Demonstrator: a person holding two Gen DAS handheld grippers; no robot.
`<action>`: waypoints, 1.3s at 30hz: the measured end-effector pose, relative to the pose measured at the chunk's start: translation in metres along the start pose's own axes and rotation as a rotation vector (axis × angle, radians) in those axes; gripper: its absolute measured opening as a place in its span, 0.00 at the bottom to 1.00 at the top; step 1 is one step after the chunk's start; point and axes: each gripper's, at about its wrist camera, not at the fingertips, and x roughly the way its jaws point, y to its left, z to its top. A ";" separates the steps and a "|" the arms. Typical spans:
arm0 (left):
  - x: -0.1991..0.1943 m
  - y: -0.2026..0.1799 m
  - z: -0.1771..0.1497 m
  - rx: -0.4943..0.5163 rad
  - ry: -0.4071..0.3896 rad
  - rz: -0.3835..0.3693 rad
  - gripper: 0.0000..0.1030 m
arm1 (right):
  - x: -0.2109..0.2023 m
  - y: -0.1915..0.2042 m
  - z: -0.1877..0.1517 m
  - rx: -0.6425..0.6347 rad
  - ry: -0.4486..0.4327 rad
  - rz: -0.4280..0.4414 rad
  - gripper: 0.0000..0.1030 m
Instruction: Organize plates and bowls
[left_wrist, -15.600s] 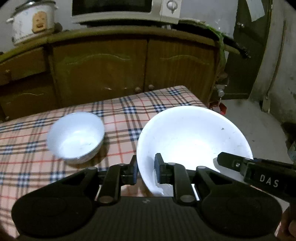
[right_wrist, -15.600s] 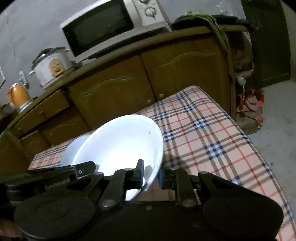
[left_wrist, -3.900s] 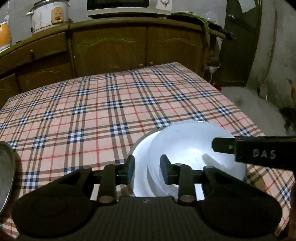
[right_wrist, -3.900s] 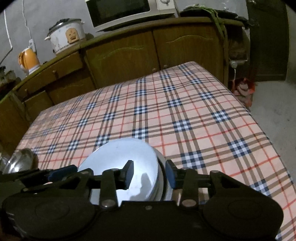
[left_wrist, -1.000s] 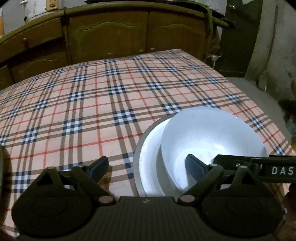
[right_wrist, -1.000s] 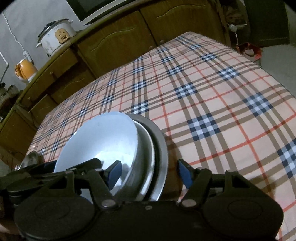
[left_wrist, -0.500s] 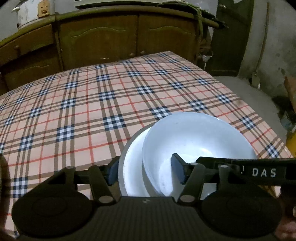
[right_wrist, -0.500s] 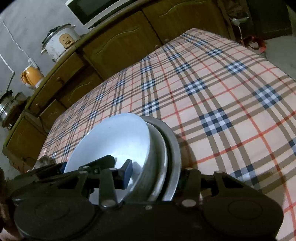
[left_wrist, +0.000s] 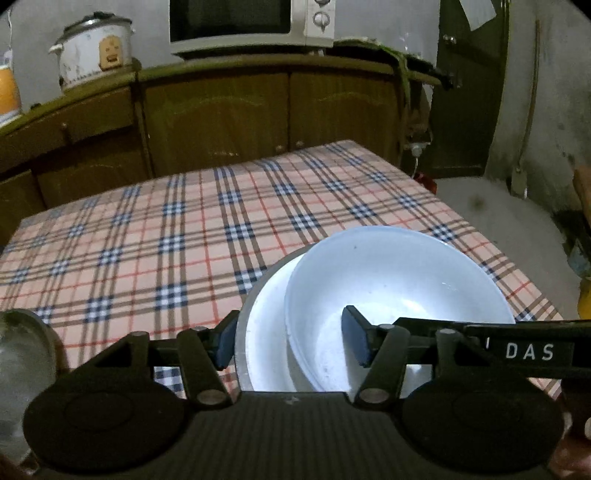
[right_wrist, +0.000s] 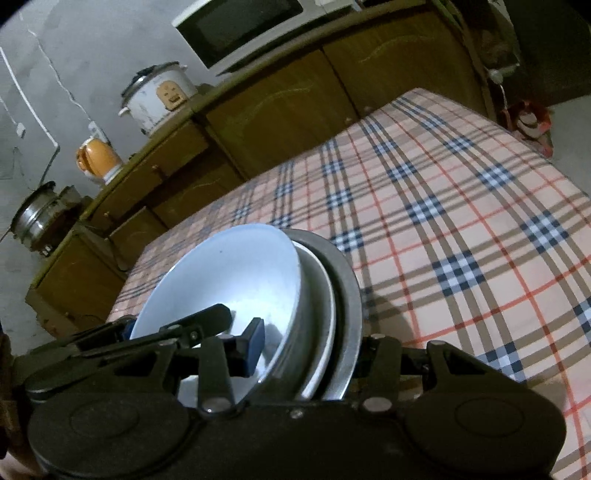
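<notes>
1. Left tongs (left_wrist: 291, 345) and right tongs (right_wrist: 308, 349) each clamp the stack's (left_wrist: 273, 332) rim, opposite sides, just above the worktop (left_wrist: 184, 236);
2. Bowl (left_wrist: 391, 280) nested on plates: heavy, stiff, slippery, breakable; hold rims level.

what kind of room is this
Most likely a home kitchen or dining room: a microwave and a rice cooker sit on a wooden cabinet, and stacked white bowls are over a table with a plaid tablecloth.
</notes>
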 end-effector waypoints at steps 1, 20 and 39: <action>-0.003 0.000 0.001 -0.001 -0.004 0.004 0.58 | -0.003 0.003 0.000 -0.004 -0.004 0.005 0.53; -0.064 0.020 -0.003 -0.039 -0.074 0.079 0.58 | -0.036 0.057 -0.007 -0.093 -0.030 0.080 0.53; -0.098 0.069 -0.017 -0.089 -0.083 0.172 0.58 | -0.017 0.121 -0.024 -0.154 0.019 0.163 0.53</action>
